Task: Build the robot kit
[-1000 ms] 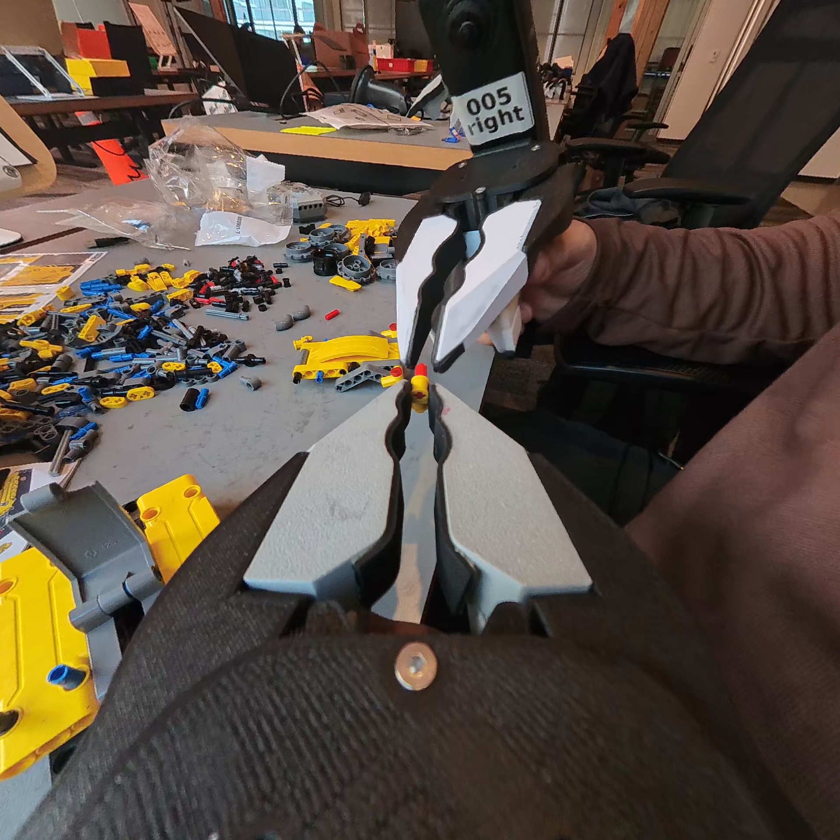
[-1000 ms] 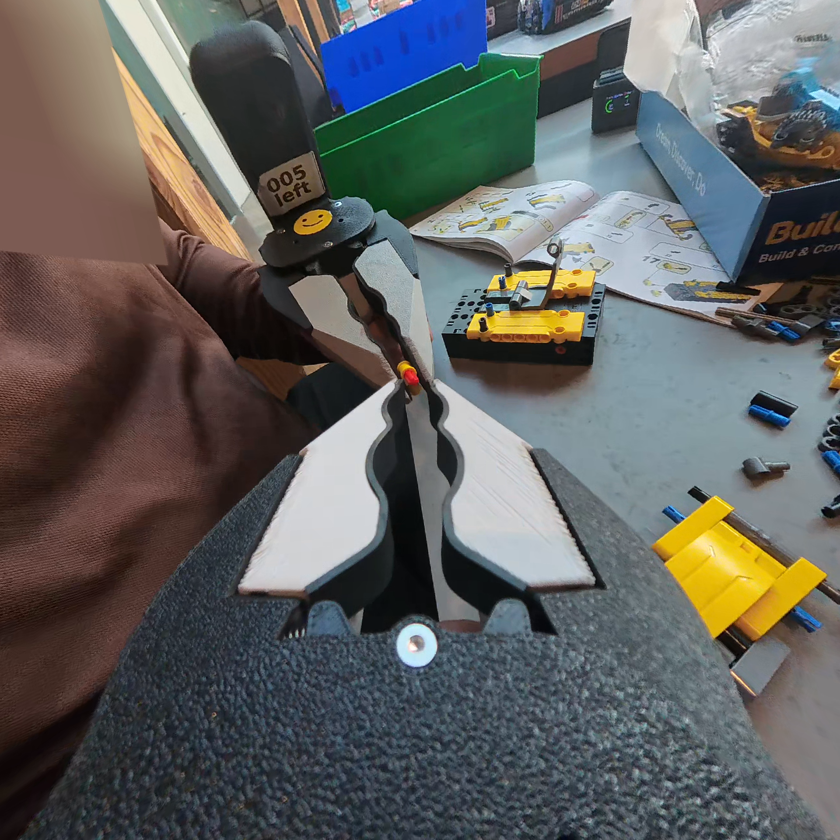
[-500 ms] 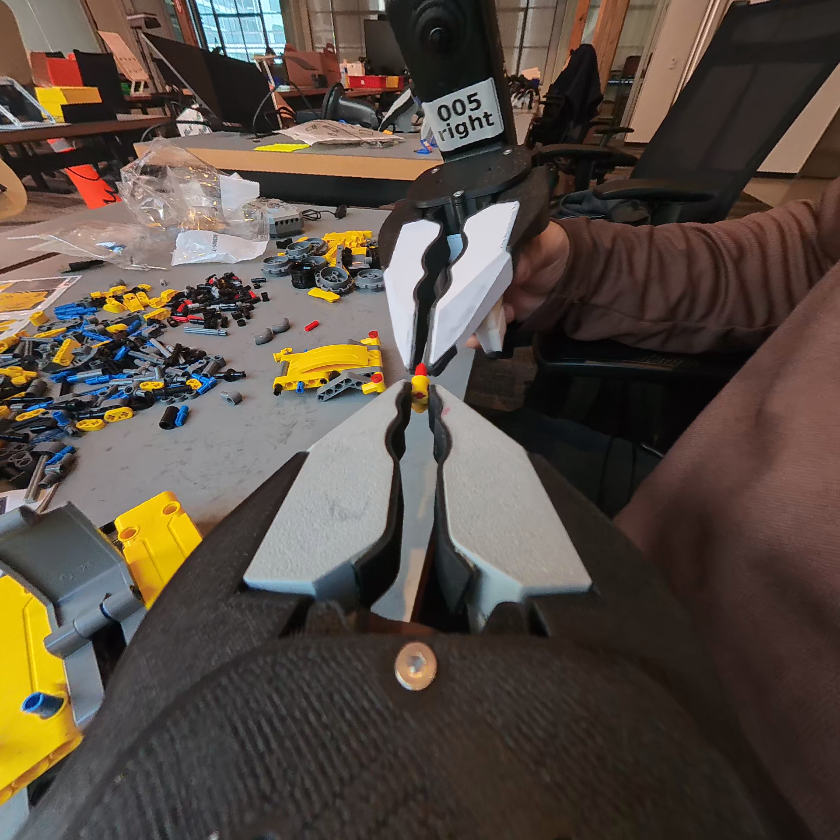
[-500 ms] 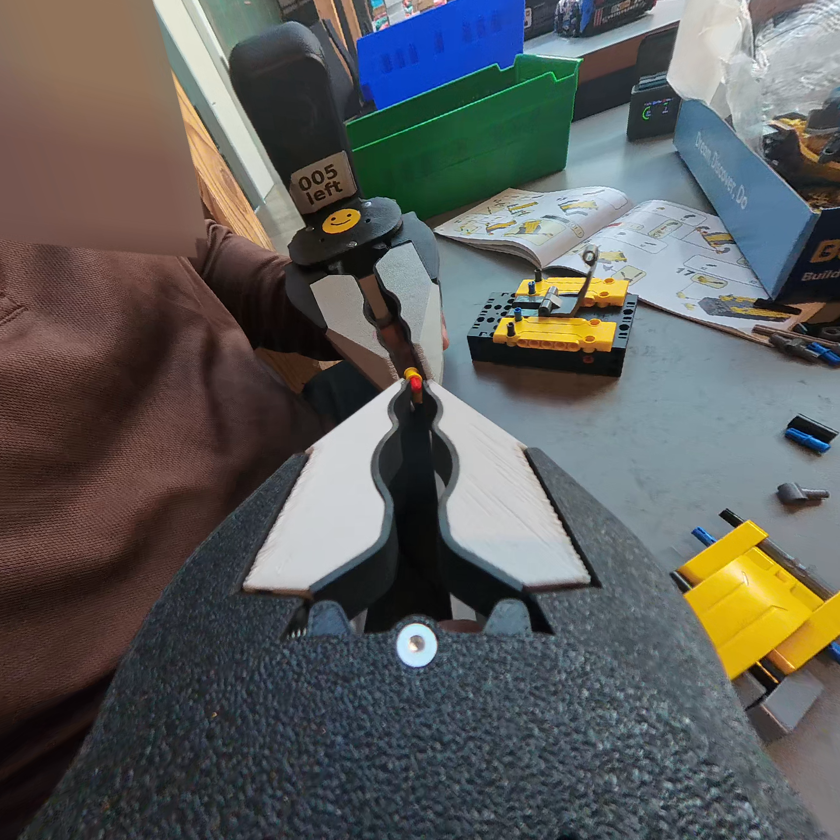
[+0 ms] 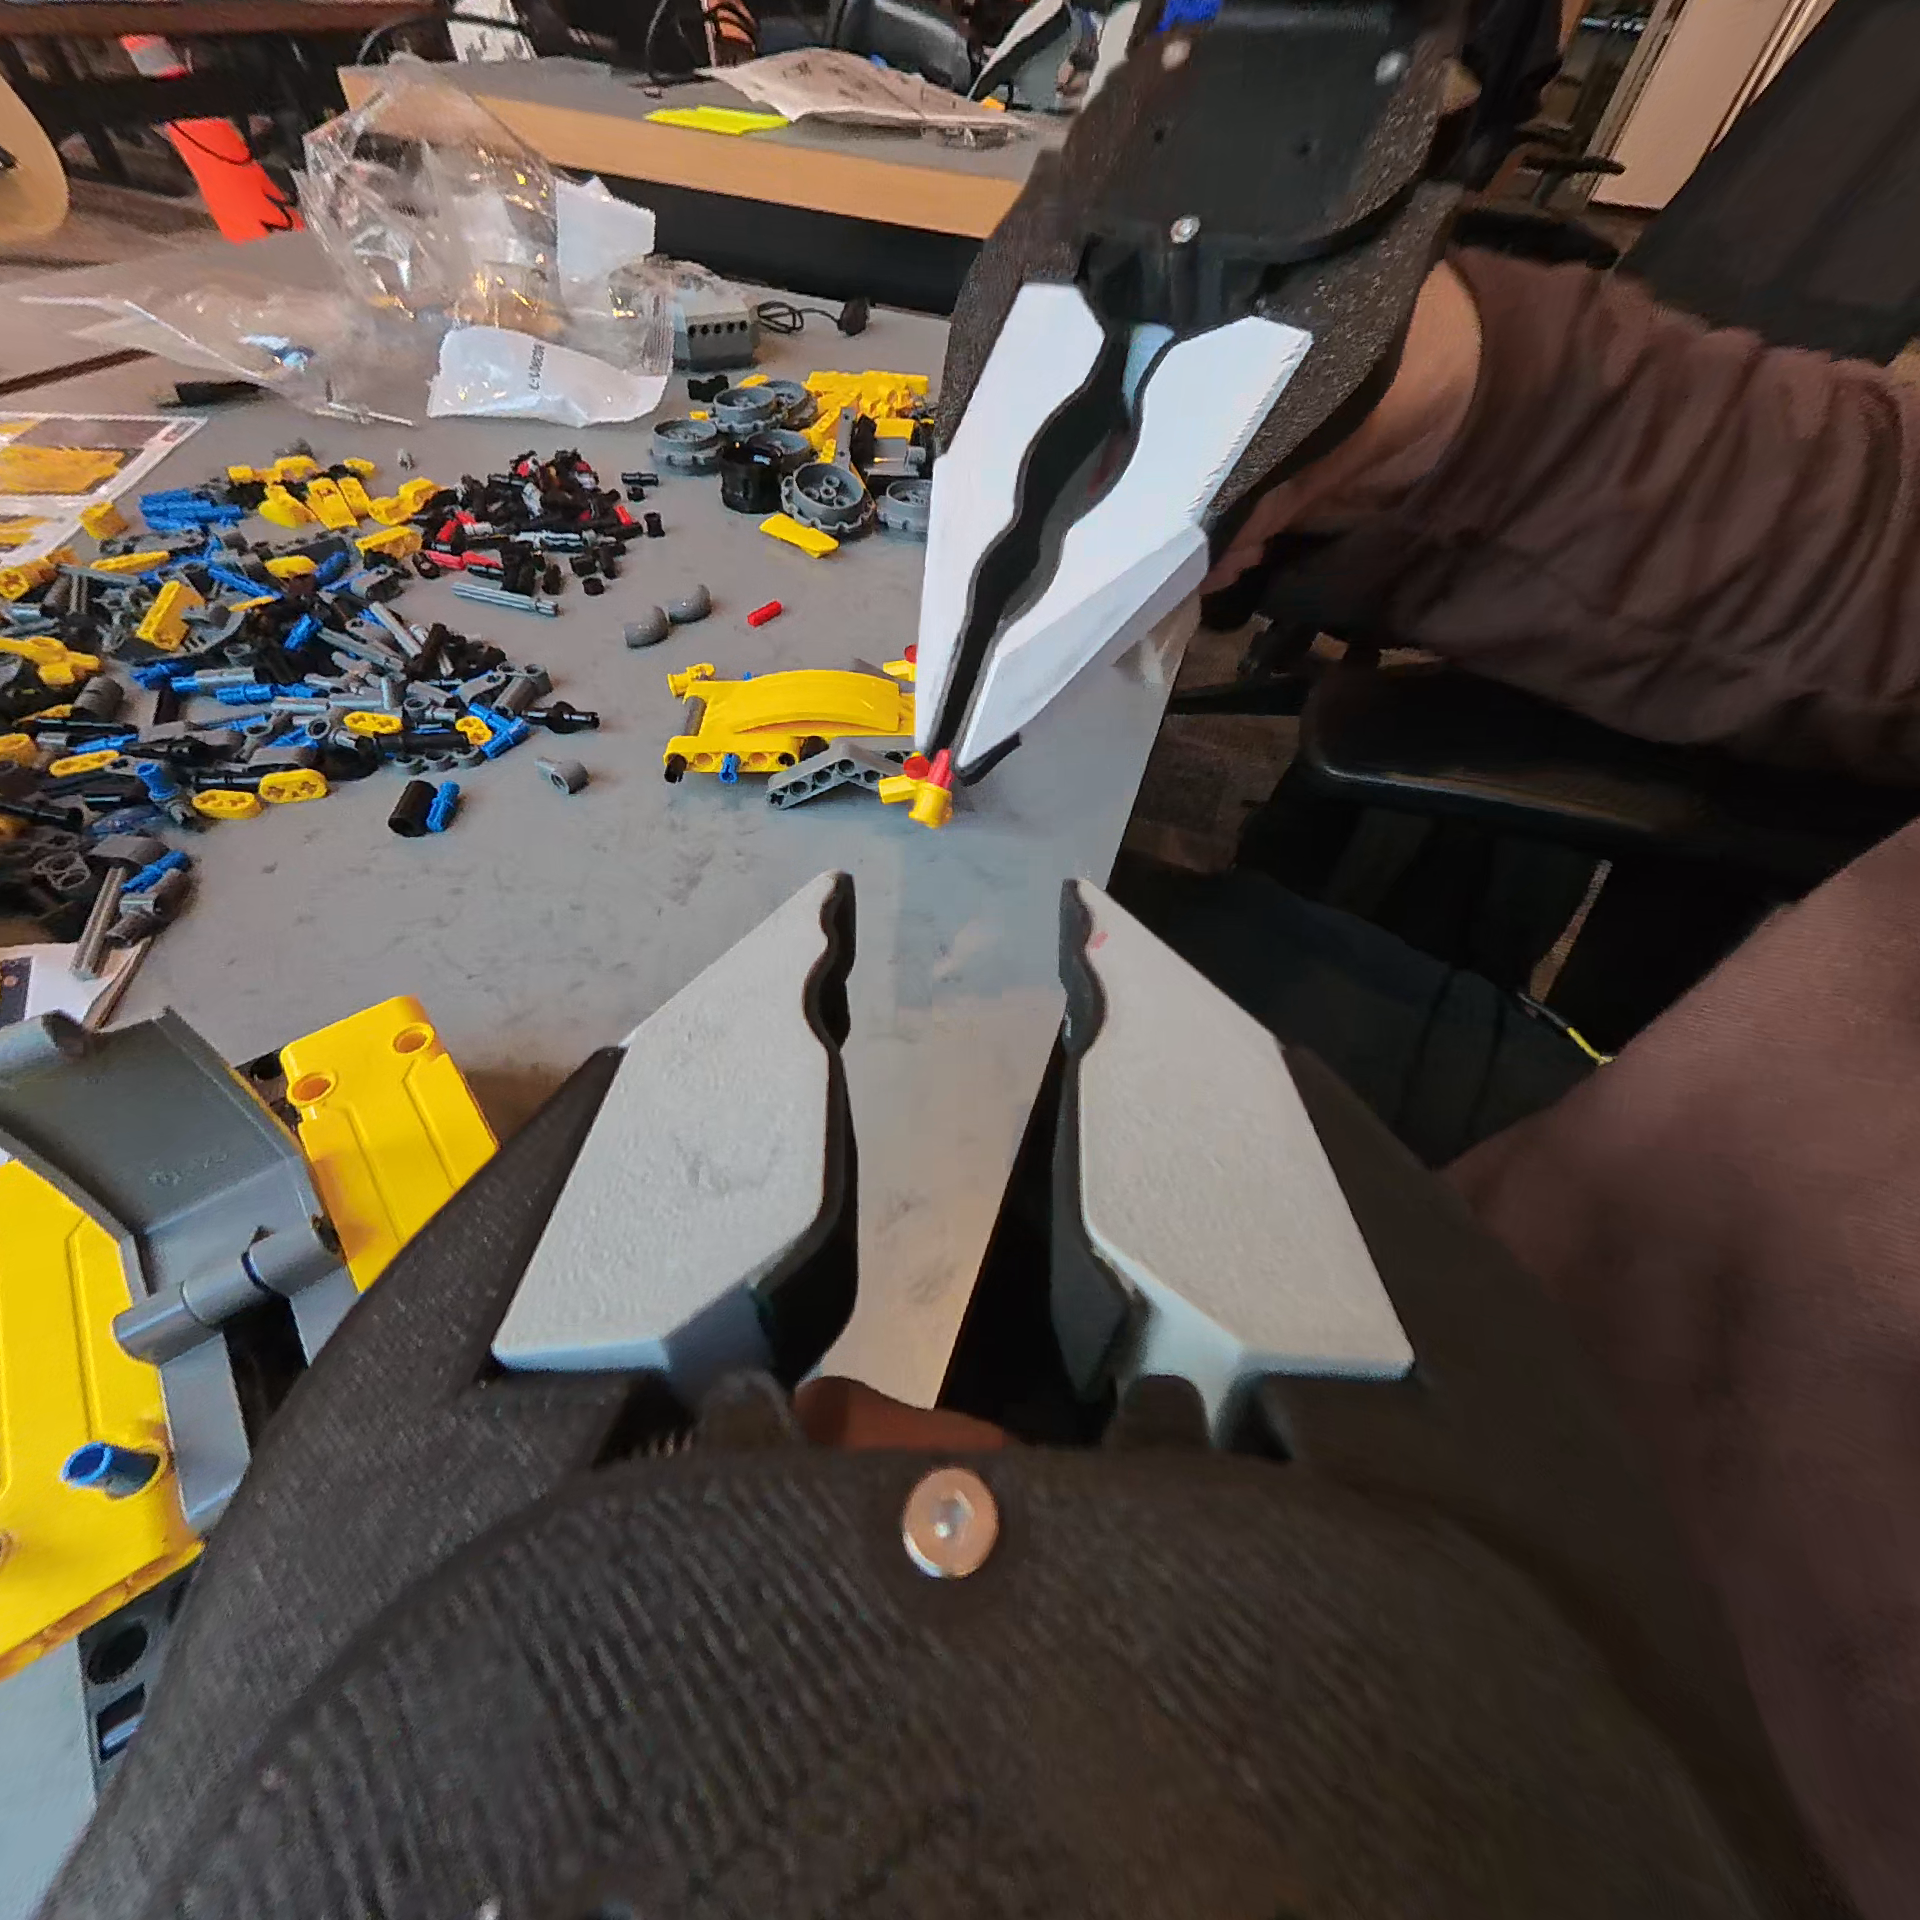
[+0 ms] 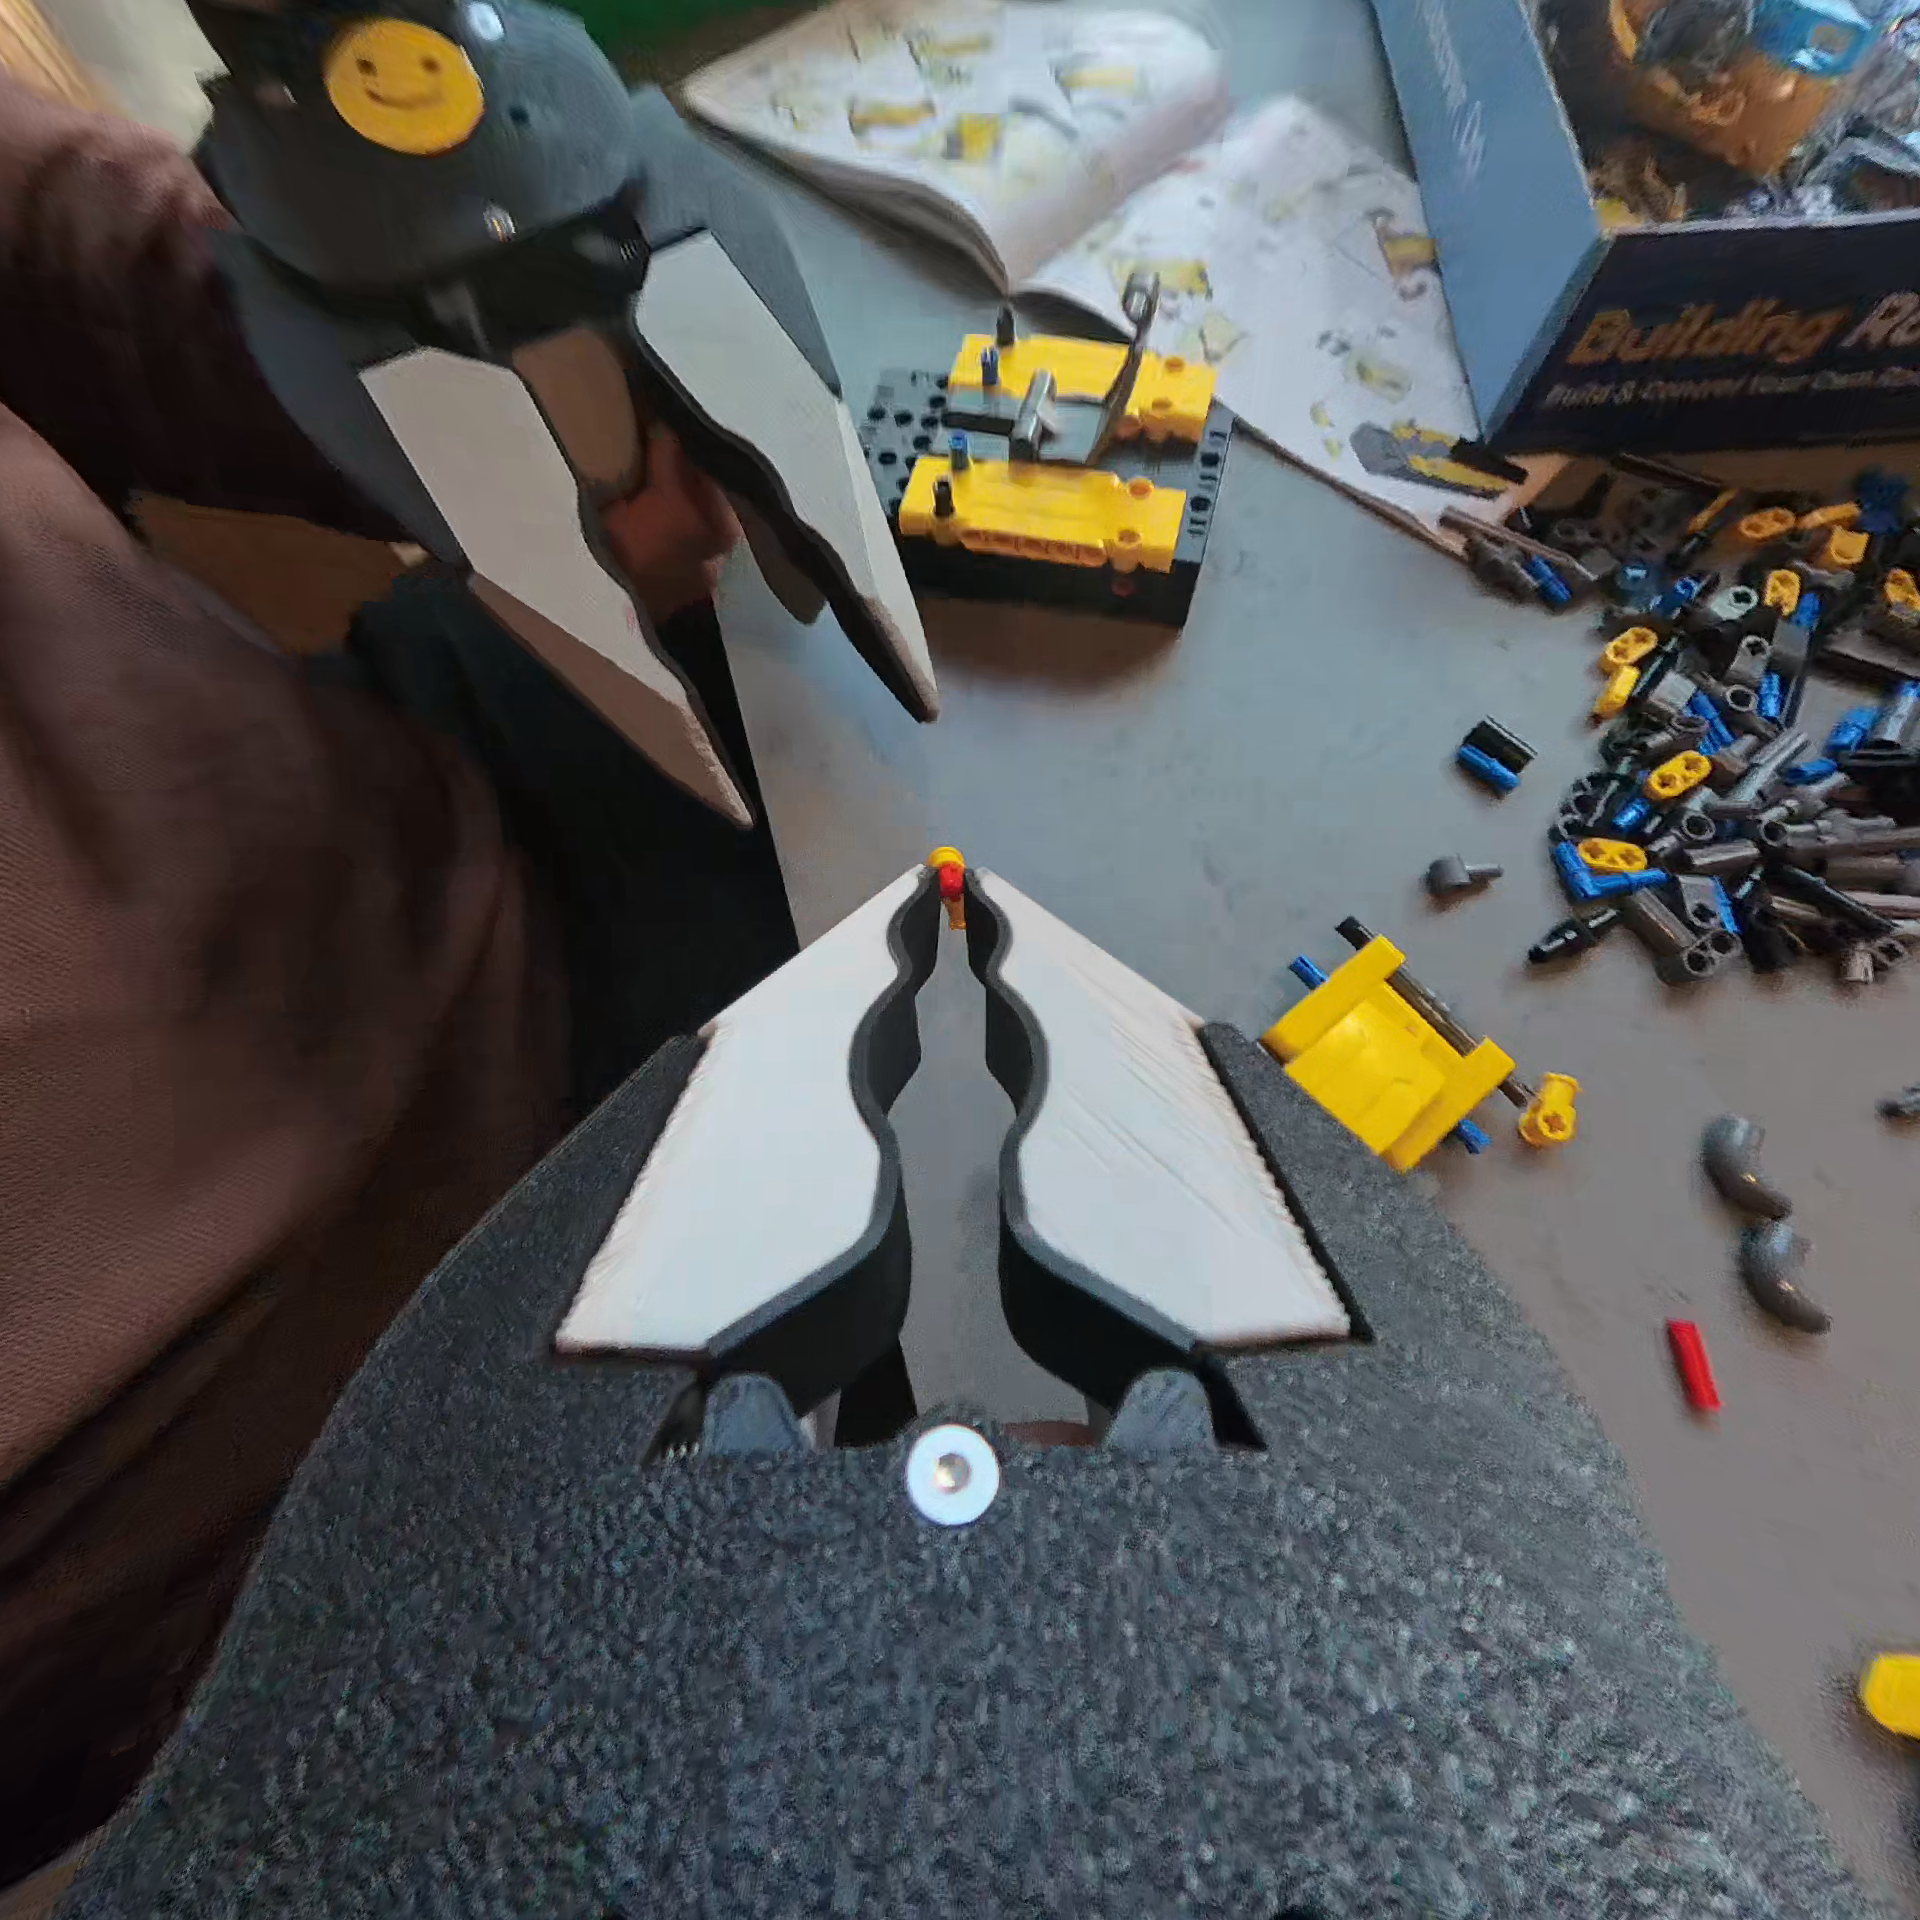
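Grey, scuffed counter (image 5: 540, 914) fills my left wrist view, and my left gripper (image 5: 956, 904) hangs just above its near edge with its fingers (image 5: 717, 1122) spread apart and nothing between them. Just beyond, my right gripper (image 5: 940, 753) points down with its white fingers drawn together on a small yellow-and-red pin piece (image 5: 928, 788), held close over the counter near the edge. Right behind that piece lies a yellow curved panel assembly (image 5: 790, 717) with a grey angled beam (image 5: 831, 774) against it. A broad scatter of small black, blue and yellow parts (image 5: 260, 644) covers the left side, grey wheel hubs (image 5: 821, 488) sit farther back, clear plastic bags (image 5: 436, 229) lie beyond them, and a large yellow-and-grey built section (image 5: 156, 1226) sits close at my lower left. In the right wrist view, my right gripper (image 6: 948, 883) is pinched on the same yellow-and-red pin piece (image 6: 949, 883) at its very tips. My left gripper (image 6: 831, 769) is up and to the left, fingers apart, empty, clear of the piece. On the counter (image 6: 1195, 727) beyond stands a black frame with yellow beams (image 6: 1049, 488), an open instruction booklet (image 6: 1039, 135) behind it and a blue box (image 6: 1558, 229) to the right. A yellow assembly (image 6: 1382, 1060) lies just right of my fingers, with a loose parts pile (image 6: 1745, 748) farther right and a red pin (image 6: 1691, 1377) lower down.
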A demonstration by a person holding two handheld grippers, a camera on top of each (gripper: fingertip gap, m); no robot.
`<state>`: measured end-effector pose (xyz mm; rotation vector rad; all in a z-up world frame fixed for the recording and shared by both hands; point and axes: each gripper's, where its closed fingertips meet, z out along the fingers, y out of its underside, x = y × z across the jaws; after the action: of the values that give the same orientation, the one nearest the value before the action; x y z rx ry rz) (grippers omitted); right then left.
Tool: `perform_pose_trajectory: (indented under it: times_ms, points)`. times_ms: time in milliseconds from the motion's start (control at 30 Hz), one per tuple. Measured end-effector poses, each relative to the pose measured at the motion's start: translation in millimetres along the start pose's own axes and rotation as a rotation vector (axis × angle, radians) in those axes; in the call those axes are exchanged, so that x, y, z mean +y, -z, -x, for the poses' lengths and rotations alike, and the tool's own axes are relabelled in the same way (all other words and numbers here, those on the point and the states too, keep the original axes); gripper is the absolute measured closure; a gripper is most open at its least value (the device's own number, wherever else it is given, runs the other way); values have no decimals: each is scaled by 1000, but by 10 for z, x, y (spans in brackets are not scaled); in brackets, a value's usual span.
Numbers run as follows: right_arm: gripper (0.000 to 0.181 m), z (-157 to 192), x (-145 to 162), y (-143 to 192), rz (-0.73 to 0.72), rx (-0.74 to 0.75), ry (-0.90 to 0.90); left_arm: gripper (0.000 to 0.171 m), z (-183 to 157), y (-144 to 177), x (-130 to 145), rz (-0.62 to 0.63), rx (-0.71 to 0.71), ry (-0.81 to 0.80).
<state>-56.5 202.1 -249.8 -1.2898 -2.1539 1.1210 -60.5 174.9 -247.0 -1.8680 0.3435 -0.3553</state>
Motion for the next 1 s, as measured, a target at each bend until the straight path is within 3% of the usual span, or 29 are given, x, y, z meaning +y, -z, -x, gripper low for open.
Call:
perform_pose_trajectory:
  times_ms: [300, 467, 700, 833, 1000]
  points:
    - [177, -55, 284, -202, 358, 80, 109, 135, -5, -35, 100, 56, -31, -52]
    - [176, -39, 331, -313, 414, 72, 136, 135, 18, -11, 93, 50, -29, -25]
    - [171, -2, 266, -289, 355, 53, 108, 135, 28, -4, 85, 43, -23, -7]
    - [168, -46, 145, -114, 277, 63, 74, 135, 28, -8, 94, 49, -26, -10]
    - [168, -777, 34, 465, 150, 259, -90, 135, 33, -19, 106, 57, -30, -9]
